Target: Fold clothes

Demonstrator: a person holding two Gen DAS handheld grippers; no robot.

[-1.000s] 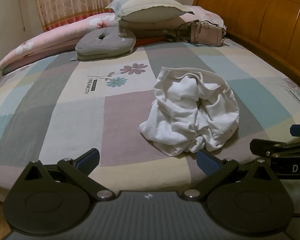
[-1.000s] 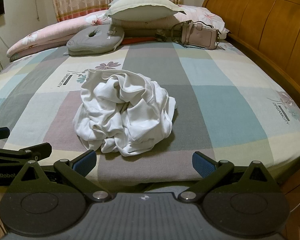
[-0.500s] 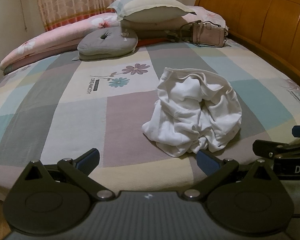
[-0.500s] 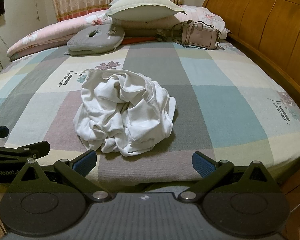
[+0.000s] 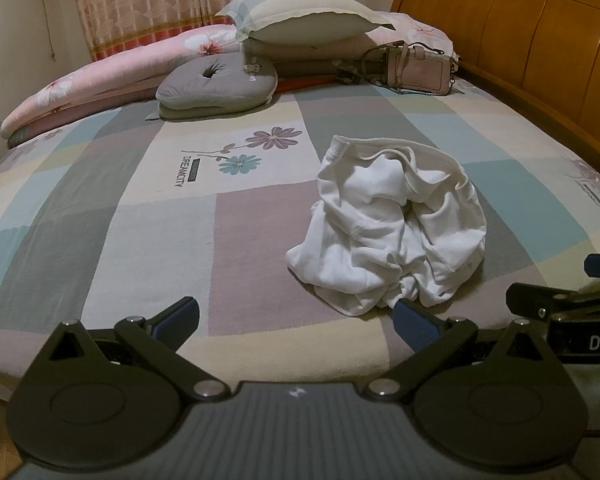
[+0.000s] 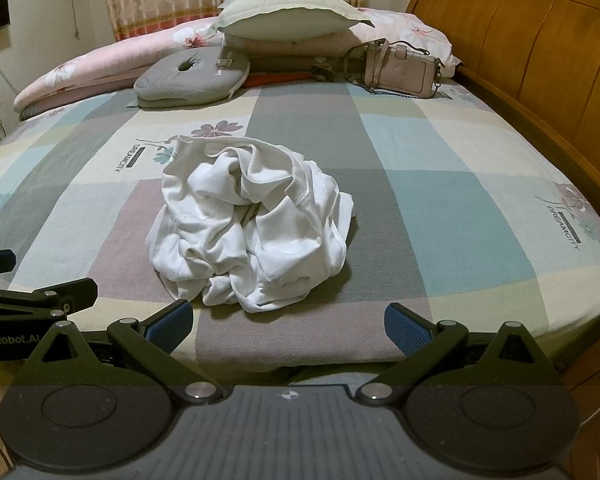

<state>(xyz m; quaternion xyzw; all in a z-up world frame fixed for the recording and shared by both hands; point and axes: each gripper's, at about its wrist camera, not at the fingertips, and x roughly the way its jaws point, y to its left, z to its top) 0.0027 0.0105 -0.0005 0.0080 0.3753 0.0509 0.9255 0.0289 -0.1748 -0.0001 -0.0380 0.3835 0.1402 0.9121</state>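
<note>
On checked bedsheet (image 5: 148, 240), near foot edge: white garment (image 5: 392, 232) crumpled in heap, unfolded. Left gripper (image 5: 296, 320) at bed edge, jaws spread wide, empty; right pad just before heap's near edge, contact unclear. Right gripper (image 6: 286, 322) beside it, jaws likewise wide, empty, heap just beyond them. Far end: grey cushion (image 6: 192, 76), pillow (image 6: 288, 12), pink handbag (image 6: 400, 70). Wooden headboard (image 6: 520, 48) along right.

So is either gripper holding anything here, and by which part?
Nothing is held. Left gripper and right gripper are open, short of the crumpled white garment.
</note>
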